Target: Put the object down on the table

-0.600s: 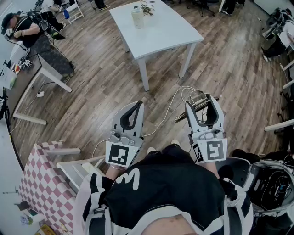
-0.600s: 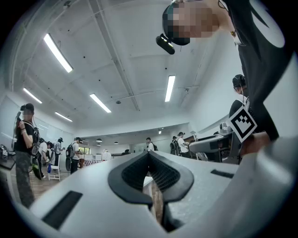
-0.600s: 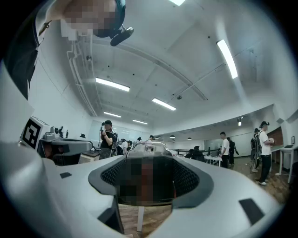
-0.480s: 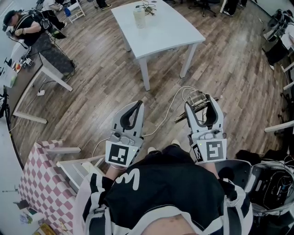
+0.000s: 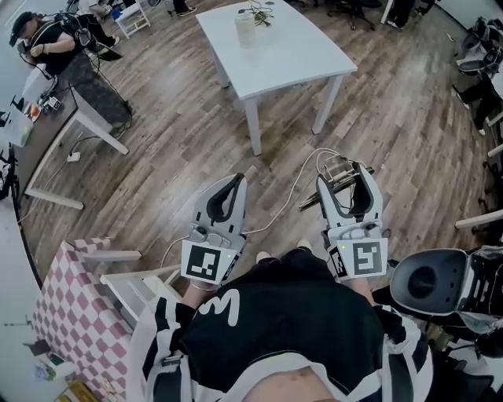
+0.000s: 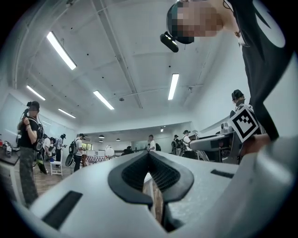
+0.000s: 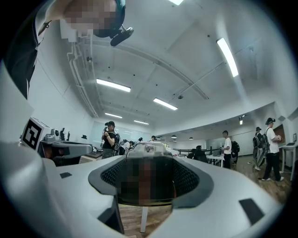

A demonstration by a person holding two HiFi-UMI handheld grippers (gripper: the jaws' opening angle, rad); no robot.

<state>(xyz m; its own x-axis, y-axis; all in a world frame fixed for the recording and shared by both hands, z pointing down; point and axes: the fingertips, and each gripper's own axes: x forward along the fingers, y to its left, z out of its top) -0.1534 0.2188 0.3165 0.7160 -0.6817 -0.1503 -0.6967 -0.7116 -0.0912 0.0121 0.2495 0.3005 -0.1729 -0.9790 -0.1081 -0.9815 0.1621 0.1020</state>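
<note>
Standing on a wood floor [image 5: 173, 141], the person carries a hand-held gripper in each hand, both pointing about level toward 12 o'clock in the head view.

The right hand-held gripper [image 5: 346, 177] has its jaws spread wide and closed around the object [image 5: 339, 166], a clear, glinting thing whose kind I cannot tell. It sits between the pads, off the floor and well apart from the tabletop [image 5: 295, 59]. In the right gripper view the object [image 7: 149, 149] fills the gap between the jaws, and its pale rounded top rises above them.

The left hand-held gripper [image 5: 235, 182] is narrow, its tips together with nothing between them. The left gripper view shows its dark pads [image 6: 165, 174] meeting at the tip, with only a thin slit lower down.

From the grippers, the white tabletop lies at 12 o'clock, a little toward 11, on white legs. A pale cup [image 5: 245, 30] stands on its far part, with a small tangle [image 5: 261, 11] just beside it at 1 o'clock.

A white cable [image 5: 287, 192] runs over the floor between the two grippers. Another person [image 5: 47, 47] in dark clothes is at 10 o'clock, a checked cloth [image 5: 67, 302] at 8 o'clock, and a black chair seat [image 5: 428, 283] at 4 o'clock.
</note>
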